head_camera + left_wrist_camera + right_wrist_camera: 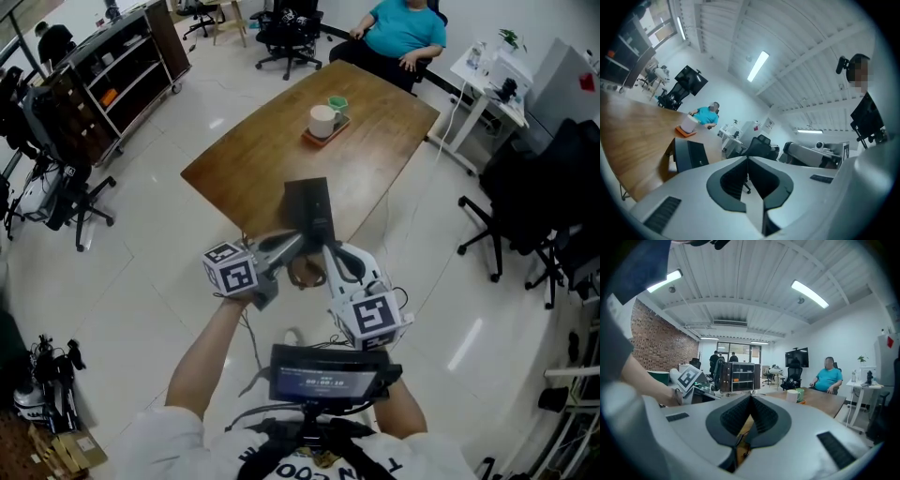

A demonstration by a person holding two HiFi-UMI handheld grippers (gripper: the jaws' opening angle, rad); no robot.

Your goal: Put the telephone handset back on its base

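The black telephone (309,206) sits at the near corner of the wooden table (253,173). It also shows as a dark box (689,154) in the left gripper view. I cannot tell the handset from the base. My left gripper (298,242) comes in from the left just in front of the phone, and its jaws (747,159) meet at the tips with nothing between them. My right gripper (330,248) reaches up from the right beside it, tips (751,395) also together. A black coiled cord (737,439) shows through the gap below the right jaws.
A white mug (322,119) and a green cup (337,103) stand on an orange tray in the middle of the table. A person in a teal shirt (403,28) sits at its far end. Office chairs (525,206) stand to the right, dark shelving (122,66) to the left.
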